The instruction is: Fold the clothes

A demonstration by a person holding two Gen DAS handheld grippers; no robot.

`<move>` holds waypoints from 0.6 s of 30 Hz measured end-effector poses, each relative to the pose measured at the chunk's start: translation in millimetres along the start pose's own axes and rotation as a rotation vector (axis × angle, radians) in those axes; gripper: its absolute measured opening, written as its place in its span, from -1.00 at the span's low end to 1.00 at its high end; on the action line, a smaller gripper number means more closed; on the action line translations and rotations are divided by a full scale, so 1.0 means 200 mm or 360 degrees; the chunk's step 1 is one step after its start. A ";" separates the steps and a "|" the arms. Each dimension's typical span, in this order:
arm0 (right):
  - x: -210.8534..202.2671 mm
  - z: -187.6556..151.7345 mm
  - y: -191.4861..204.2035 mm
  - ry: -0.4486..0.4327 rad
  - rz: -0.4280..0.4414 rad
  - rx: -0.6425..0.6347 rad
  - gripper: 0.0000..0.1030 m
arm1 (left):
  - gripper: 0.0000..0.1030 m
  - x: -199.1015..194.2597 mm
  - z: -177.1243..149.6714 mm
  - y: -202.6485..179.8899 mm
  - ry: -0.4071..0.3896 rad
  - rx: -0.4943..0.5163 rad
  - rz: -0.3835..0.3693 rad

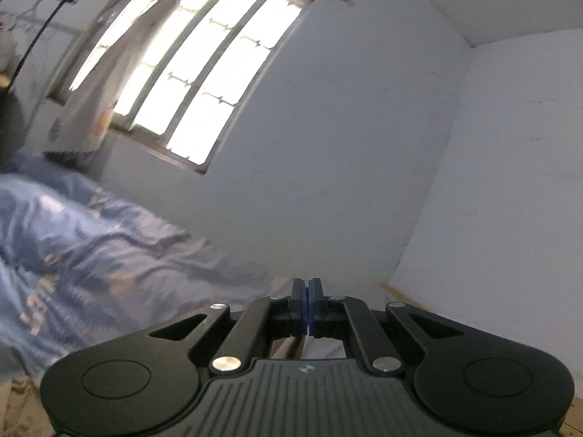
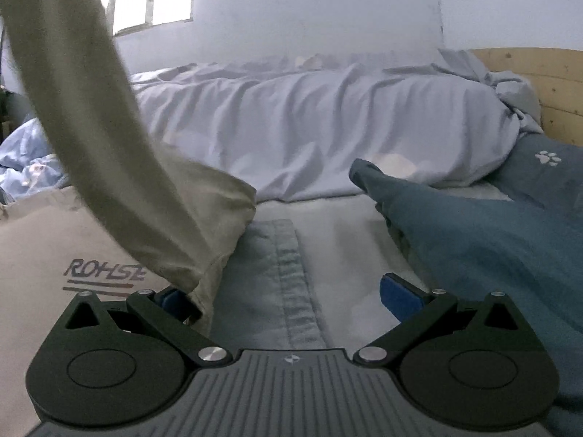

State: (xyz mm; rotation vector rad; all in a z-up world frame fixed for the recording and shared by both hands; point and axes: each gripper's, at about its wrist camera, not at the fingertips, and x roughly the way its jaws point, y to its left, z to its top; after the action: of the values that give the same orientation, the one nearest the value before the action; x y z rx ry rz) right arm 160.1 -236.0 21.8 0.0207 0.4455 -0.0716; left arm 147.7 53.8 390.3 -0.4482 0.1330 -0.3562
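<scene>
Beige shirt, teal garment (paw print)

A beige garment printed "ROHSE" lies flat, 1 sleeve lifted upward and leftward.

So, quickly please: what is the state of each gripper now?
Left gripper: shut; whether it pinches anything cannot be told.
Right gripper: open, holding nothing; the beige cotton garment drapes over its left finger.

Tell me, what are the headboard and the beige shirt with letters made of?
The headboard looks like bare pale wood: knots and plank lines show. The beige shirt seems soft matte knit, maybe cotton: it drapes and creases, with printed letters. The exact fibre can't be told.
</scene>
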 end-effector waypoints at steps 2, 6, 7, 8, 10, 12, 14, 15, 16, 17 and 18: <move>0.01 0.00 -0.01 0.0014 -0.0007 0.0004 0.99 | -1.00 0.01 -0.02 0.09 0.0021 -0.0020 0.0056; 0.03 -0.02 -0.02 0.0055 -0.0011 0.0019 0.99 | -1.00 0.02 -0.06 0.32 0.0062 -0.0069 0.0187; 0.03 -0.02 -0.03 0.0065 -0.0009 0.0027 0.99 | -1.00 0.03 -0.06 0.37 0.0074 -0.0080 0.0220; 0.04 -0.02 -0.03 0.0074 -0.0009 0.0034 0.99 | -1.00 0.03 -0.07 0.42 0.0085 -0.0082 0.0259; 0.04 -0.03 -0.03 0.0079 -0.0008 0.0037 0.99 | -1.00 0.04 -0.08 0.53 0.0098 -0.0093 0.0323; 0.04 -0.03 -0.02 0.0081 -0.0013 0.0026 1.00 | -1.00 0.05 -0.10 0.65 0.0115 -0.0113 0.0382; 0.04 -0.04 -0.02 0.0083 -0.0019 0.0014 1.00 | -1.00 0.05 -0.12 0.76 0.0145 -0.0131 0.0437; 0.04 -0.04 -0.02 0.0084 -0.0023 0.0008 0.99 | -1.00 0.04 -0.14 0.81 0.0166 -0.0140 0.0465; 0.04 -0.04 -0.01 0.0085 -0.0026 0.0003 0.99 | -1.00 0.03 -0.15 0.86 0.0184 -0.0150 0.0495; 0.04 -0.04 -0.01 0.0086 -0.0027 -0.0002 0.99 | -1.00 0.03 -0.17 0.92 0.0199 -0.0164 0.0525; 0.04 -0.04 -0.01 0.0086 -0.0030 -0.0008 1.00 | -1.00 0.03 -0.19 0.97 0.0213 -0.0180 0.0552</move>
State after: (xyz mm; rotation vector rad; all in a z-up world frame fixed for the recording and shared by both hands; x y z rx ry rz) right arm 164.0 -237.5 10.9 0.0135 0.5001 -0.0888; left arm 205.0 199.8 268.4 -0.5029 0.3572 -0.0371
